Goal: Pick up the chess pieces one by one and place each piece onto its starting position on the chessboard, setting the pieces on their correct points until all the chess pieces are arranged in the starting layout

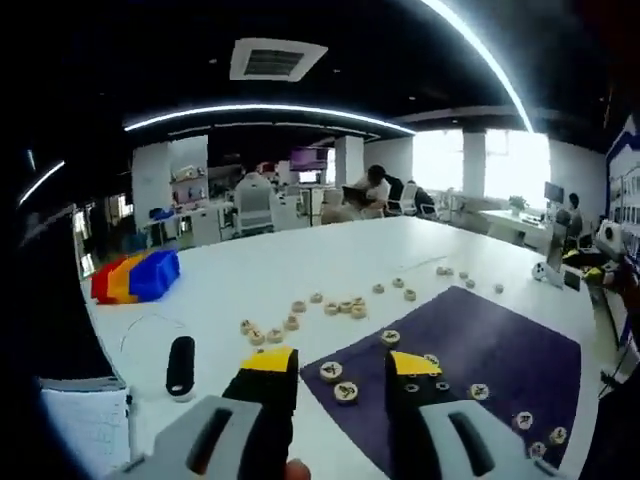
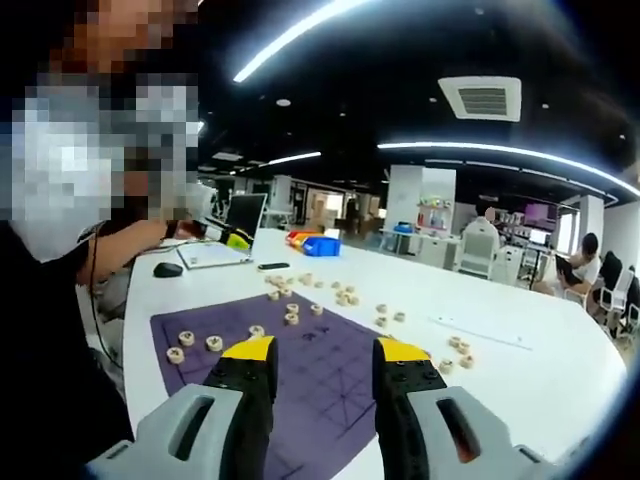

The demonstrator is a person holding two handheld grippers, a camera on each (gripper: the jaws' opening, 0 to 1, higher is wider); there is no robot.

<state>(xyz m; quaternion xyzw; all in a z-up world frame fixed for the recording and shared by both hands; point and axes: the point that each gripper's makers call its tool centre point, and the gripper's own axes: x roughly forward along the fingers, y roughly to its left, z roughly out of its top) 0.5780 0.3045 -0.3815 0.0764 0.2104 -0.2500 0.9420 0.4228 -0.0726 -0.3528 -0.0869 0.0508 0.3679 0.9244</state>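
Both tools are held above the white table (image 1: 300, 260) with jaws spread and nothing between them. The left tool (image 1: 340, 362) is aimed at the near corner of the dark purple cloth chessboard (image 1: 500, 350), where two round pale wooden chess pieces (image 1: 338, 381) lie just beside each other between the jaw tips. More discs are strung in a loose row (image 1: 300, 320) on the bare table beyond the board's edge. The right tool (image 2: 312, 350) hangs over the printed grid of the board (image 2: 320, 380), with a few discs (image 2: 198, 345) seen along its far-left border.

Risks are judged as follows: with two discs so close, one could be nudged off its point when the other is pinched; flat, thin discs could slip from the jaw tips; and the markings are too small to be read here, so a piece could be set on the wrong point. The cloth could also be dragged and wrinkled by a low jaw.
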